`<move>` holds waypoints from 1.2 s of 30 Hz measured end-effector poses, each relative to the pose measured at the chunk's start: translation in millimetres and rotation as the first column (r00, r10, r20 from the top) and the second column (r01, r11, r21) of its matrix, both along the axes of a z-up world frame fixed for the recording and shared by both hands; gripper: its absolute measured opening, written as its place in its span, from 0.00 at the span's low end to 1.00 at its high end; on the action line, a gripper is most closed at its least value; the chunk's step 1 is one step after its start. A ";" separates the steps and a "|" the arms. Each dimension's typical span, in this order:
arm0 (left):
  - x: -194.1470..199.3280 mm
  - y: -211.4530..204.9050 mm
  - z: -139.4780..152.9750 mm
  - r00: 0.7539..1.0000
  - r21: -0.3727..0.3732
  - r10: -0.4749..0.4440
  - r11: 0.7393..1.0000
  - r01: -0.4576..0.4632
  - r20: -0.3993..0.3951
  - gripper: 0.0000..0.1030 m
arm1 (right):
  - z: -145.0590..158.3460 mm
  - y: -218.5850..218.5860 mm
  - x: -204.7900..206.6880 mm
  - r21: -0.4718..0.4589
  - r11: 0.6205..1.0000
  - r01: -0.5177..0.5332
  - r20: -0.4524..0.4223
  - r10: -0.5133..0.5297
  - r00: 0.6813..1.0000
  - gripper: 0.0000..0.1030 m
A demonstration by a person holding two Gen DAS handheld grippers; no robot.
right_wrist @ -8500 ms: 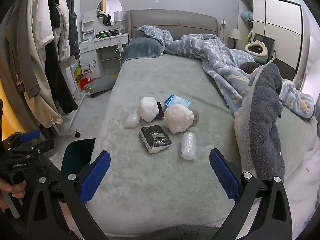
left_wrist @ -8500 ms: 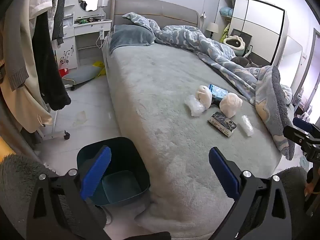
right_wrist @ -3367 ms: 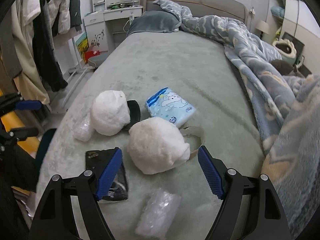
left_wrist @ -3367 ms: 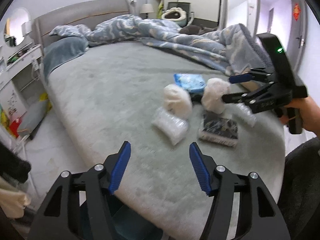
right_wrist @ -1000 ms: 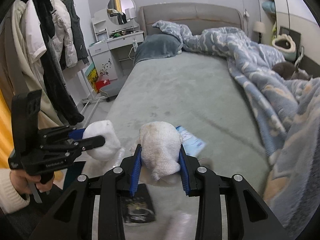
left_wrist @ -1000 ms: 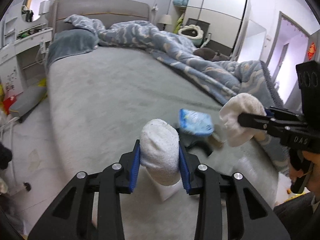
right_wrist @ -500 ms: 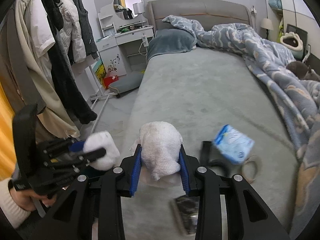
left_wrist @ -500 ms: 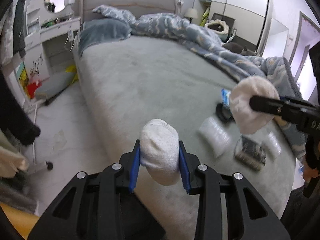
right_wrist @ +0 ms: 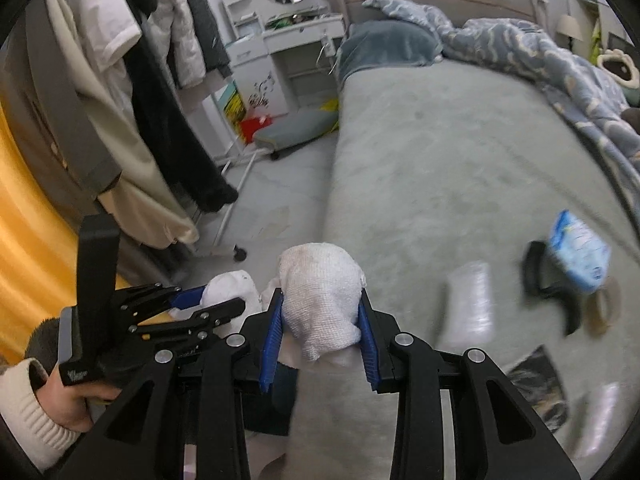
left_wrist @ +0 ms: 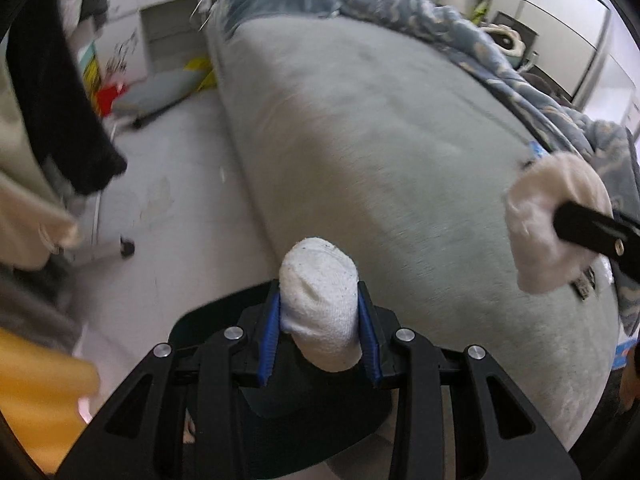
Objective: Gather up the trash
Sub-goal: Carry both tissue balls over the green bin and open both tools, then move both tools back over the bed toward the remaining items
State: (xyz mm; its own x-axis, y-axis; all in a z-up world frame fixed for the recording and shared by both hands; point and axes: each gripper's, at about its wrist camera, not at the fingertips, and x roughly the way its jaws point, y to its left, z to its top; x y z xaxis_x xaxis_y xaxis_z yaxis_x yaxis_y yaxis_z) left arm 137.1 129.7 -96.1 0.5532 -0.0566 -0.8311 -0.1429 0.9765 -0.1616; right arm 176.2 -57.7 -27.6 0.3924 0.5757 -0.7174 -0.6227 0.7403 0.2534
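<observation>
My left gripper is shut on a white sock ball and holds it above the dark bin on the floor beside the bed. My right gripper is shut on a second white sock ball, near the bed's left edge. The left gripper with its sock ball also shows in the right wrist view, low at the left. The right one's ball shows in the left wrist view at the right. A blue packet, a clear plastic wrap and a dark packet lie on the bed.
The grey bed fills the middle, with a blue quilt at the far side. Hanging clothes on a wheeled rack stand at the left. A white dresser and a grey cushion are beyond on the floor.
Both grippers have swung left, away from the litter on the bed, each still holding its sock ball. The left one now hangs over the bin.
</observation>
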 end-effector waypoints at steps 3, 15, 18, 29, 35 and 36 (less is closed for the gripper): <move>-3.1 11.9 -19.1 0.998 -0.010 0.007 1.000 -0.008 -0.066 0.37 | -9.8 14.6 -1.5 -0.017 1.000 -0.008 -0.040 0.008 0.999 0.34; -24.7 47.9 -71.8 0.968 -0.020 0.053 0.998 -0.060 -0.245 0.37 | -29.8 69.2 -16.1 -0.048 0.995 -0.086 -0.098 0.081 0.992 0.34; -30.7 54.3 -80.2 0.959 -0.059 0.061 0.995 -0.081 -0.276 0.39 | -33.7 77.0 -18.4 -0.070 0.992 -0.106 -0.098 0.099 0.990 0.34; -51.5 70.7 -60.3 0.970 -0.070 0.127 0.987 -0.144 -0.206 0.68 | -72.6 95.6 -12.7 -0.145 0.982 -0.122 -0.158 0.099 0.983 0.34; -63.7 76.6 -21.4 0.989 -0.077 0.133 0.987 -0.139 -0.069 0.68 | -98.7 112.8 -17.1 -0.195 0.967 -0.164 -0.183 0.128 0.975 0.34; -65.6 78.2 -14.2 0.990 -0.080 0.132 0.988 -0.135 -0.045 0.68 | -104.0 116.5 -18.8 -0.206 0.963 -0.175 -0.188 0.136 0.973 0.34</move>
